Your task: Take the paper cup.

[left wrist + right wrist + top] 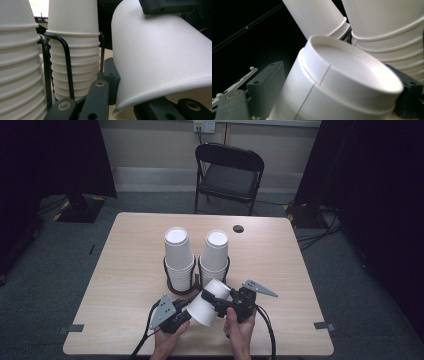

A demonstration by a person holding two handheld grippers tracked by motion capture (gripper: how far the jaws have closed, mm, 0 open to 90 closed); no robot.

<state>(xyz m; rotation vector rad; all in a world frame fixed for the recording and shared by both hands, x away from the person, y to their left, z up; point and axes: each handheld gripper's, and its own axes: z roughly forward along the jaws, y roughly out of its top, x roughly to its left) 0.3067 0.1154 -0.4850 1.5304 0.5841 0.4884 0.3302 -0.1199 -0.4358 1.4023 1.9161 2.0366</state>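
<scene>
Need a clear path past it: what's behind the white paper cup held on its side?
Behind the tilted white paper cup stand two upside-down stacks of white paper cups in a black wire holder. The cup covers the holder's front right base and the table beneath it.

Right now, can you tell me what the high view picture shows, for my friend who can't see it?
A person's two hands hold black two-jaw grippers, the left gripper and right gripper, both on one white paper cup lying sideways above a light wooden table. Behind it, two tall stacks of white paper cups stand upside down in a black wire holder. A black folding chair stands beyond the table.
</scene>
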